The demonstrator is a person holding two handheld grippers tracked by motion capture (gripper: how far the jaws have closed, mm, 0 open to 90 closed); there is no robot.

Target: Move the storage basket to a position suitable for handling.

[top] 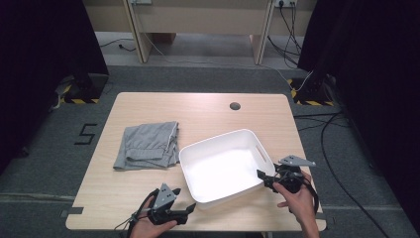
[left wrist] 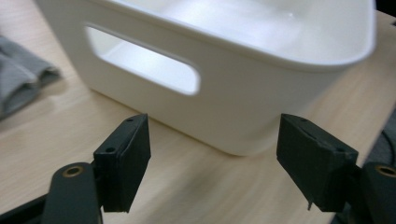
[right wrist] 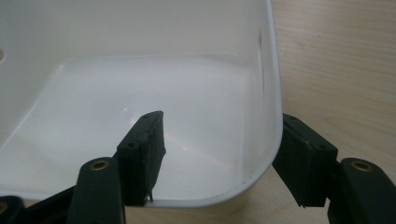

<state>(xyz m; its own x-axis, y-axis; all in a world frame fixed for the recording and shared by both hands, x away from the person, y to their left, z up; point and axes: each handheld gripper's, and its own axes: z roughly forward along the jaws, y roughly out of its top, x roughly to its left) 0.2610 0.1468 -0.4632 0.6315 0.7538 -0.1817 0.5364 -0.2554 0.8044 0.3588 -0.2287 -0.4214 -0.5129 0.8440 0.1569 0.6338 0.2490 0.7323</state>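
Overhead, a white plastic tub (top: 223, 166) sits empty on a pale wooden table (top: 208, 111), a folded grey cloth (top: 147, 145) lying just to its left. The left gripper (top: 189, 208) rests near the tub's front corner, and the right gripper (top: 263, 176) meets the tub's right rim, each held in a hand. Next, the left gripper view: its black jaws stand wide apart with nothing between them – the tub's (left wrist: 243, 79) handle slot and rounded corner sit just ahead. Finally, the right gripper view: the jaws straddle the tub's (right wrist: 273, 93) corner wall, one inside, one outside, not pressing on it.
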